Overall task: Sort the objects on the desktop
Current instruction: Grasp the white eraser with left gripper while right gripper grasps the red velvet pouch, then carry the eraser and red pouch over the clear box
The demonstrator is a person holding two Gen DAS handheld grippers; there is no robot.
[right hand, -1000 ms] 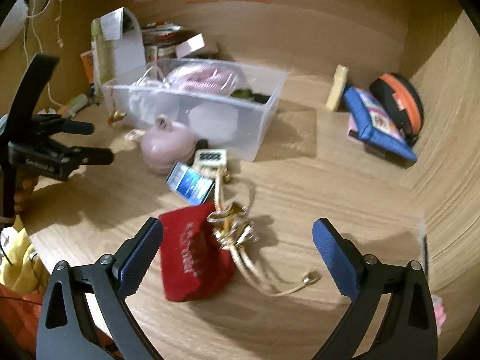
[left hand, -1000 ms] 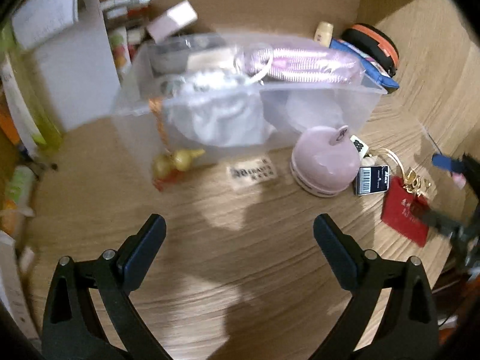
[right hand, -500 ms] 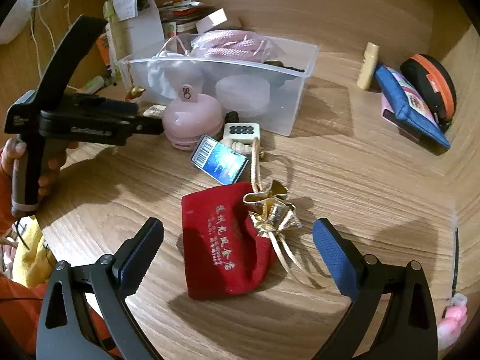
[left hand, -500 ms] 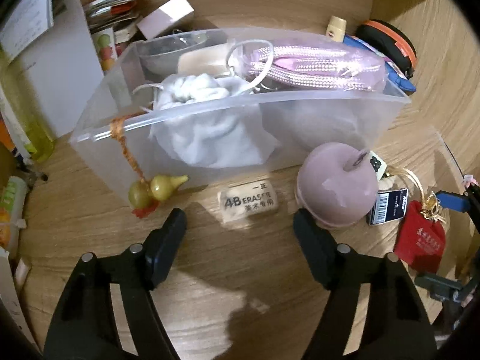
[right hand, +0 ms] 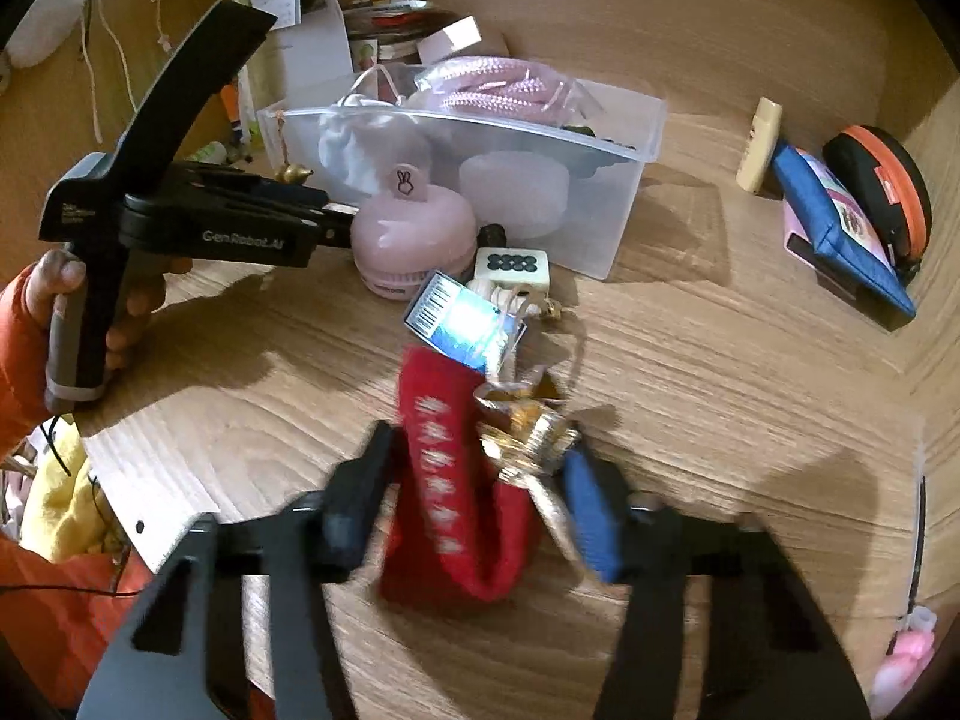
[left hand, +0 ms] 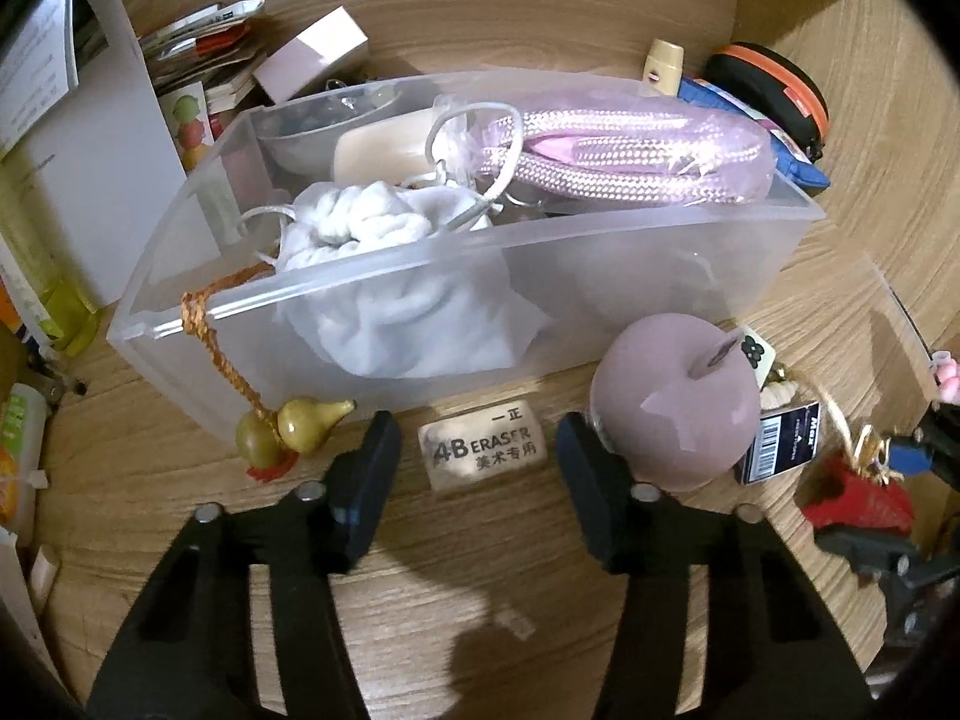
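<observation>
The left gripper (left hand: 480, 468) is closing its jaws around the eraser (left hand: 483, 450), which is lying flat on the tabletop (left hand: 480, 570) just in front of the clear bin (left hand: 600, 276); the pads are not yet touching it. The right gripper (right hand: 474, 492) has just been closing and is now pinching the red pouch (right hand: 450, 480), bunching it beside its gold tassel (right hand: 522, 432). The left jaws are standing close to the purple apple-shaped object (left hand: 672, 408) and gourd charm (left hand: 300, 426), so either may get nudged. The tassel may snag neighbouring items. The eraser's long axis is running left-right across the jaws' gap; the pouch is pointing away from the right gripper.
</observation>
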